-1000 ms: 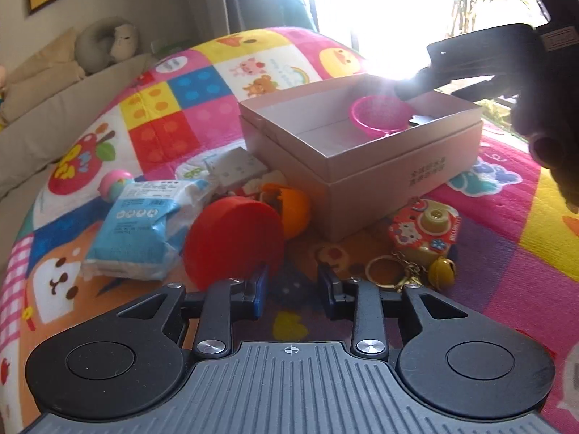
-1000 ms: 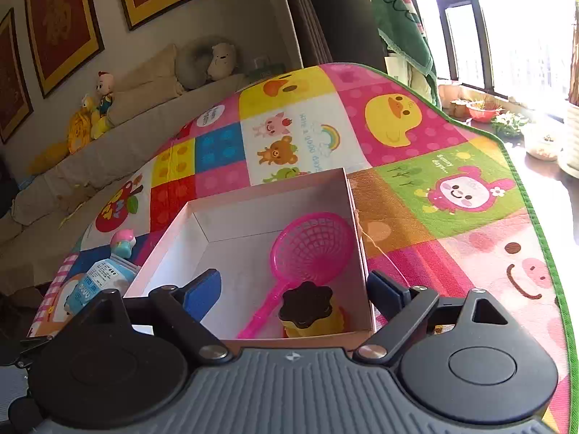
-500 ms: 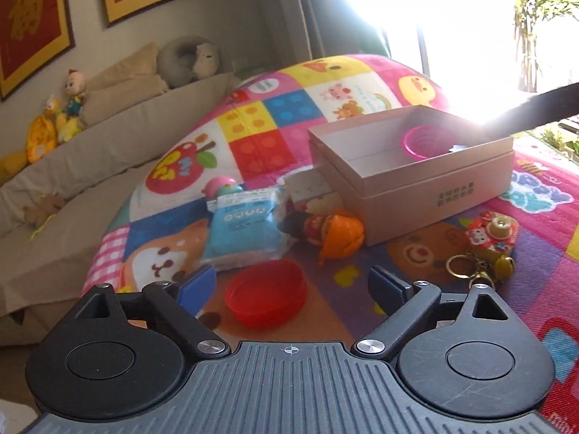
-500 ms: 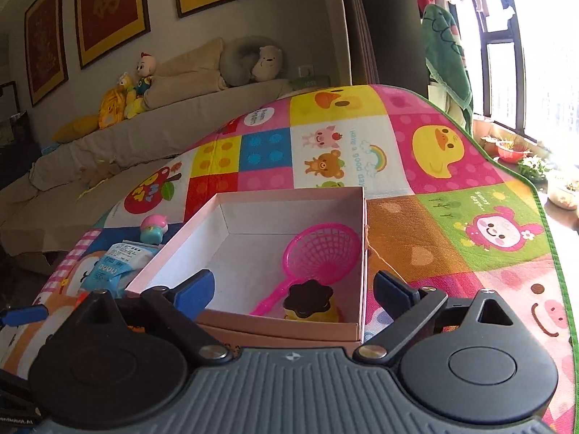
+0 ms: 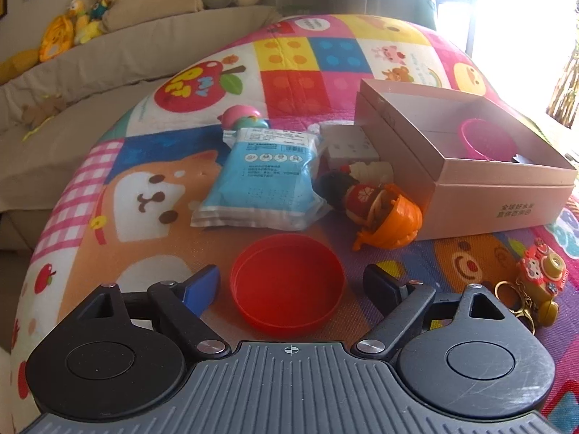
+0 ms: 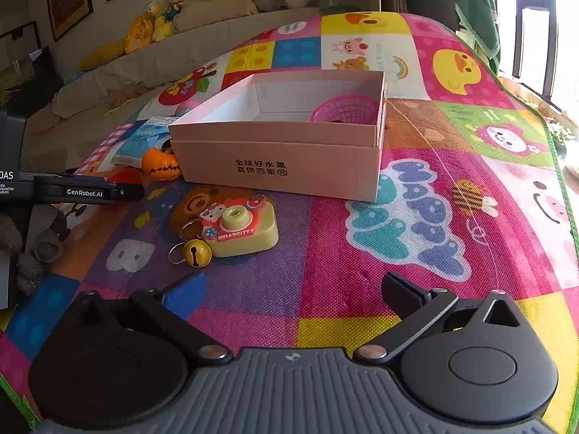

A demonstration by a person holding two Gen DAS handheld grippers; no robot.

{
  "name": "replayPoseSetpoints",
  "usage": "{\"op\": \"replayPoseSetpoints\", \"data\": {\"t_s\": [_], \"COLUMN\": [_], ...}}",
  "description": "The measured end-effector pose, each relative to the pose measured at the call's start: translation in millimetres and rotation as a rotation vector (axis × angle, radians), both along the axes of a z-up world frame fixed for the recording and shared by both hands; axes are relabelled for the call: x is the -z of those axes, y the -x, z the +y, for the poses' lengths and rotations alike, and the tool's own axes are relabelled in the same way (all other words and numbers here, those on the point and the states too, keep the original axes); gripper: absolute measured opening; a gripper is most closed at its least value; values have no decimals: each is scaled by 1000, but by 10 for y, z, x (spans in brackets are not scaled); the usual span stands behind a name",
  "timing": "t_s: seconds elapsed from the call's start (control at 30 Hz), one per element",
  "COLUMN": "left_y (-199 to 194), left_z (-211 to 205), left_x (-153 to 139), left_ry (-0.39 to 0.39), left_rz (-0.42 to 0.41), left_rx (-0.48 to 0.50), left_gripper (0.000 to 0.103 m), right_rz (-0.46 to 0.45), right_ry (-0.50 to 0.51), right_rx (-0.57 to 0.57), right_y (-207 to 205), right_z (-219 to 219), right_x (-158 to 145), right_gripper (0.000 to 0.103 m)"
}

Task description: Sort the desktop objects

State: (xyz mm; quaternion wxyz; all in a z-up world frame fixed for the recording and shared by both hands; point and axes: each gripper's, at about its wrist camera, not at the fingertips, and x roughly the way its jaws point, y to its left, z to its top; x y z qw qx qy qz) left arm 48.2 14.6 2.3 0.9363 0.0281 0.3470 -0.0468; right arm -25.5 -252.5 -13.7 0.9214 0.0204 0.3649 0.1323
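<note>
Straddling the red lid point(image 5: 287, 284) low in frame, the wide-open left gripper point(image 5: 291, 285) should pinch its thin, light, rigid rim; the right gripper point(image 6: 291, 291) gapes empty.

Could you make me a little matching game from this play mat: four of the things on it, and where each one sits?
Things:
1. red lid
2. pink net scoop
3. toy camera keyring
4. blue packet

Places:
A. inside the cardboard box
B. between the open fingers of the left tool
C. lying flat on the mat, left of the orange toy figure
D. on the mat in front of the box's printed side, ahead of the open right tool

Pairs: 1-B, 2-A, 3-D, 4-C
</note>
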Motion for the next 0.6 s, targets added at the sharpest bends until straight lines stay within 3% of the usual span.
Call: {"op": "replayPoseSetpoints", "data": {"t_s": [0.23,0.37,0.5,0.6], "left_y": [309,427,404,377], "left_z": [-243,-175,41,93], "left_x": [7,-7,-15,-16], "left_ry": [10,-10,61,91], "left_rz": [-3,-26,-11,-5], "left_rx": [174,100,-10,-15], "left_gripper": [95,96,97,100], "right_rz": [0,8,-26,-60], "right_ry": [52,136,182,216], "right_rx": [-14,-24,25,20], "right_y": [9,-33,-106,-163], "right_z": [76,197,332,531], "right_x": [24,16,15,6], "right_gripper": [103,103,103,103]}}
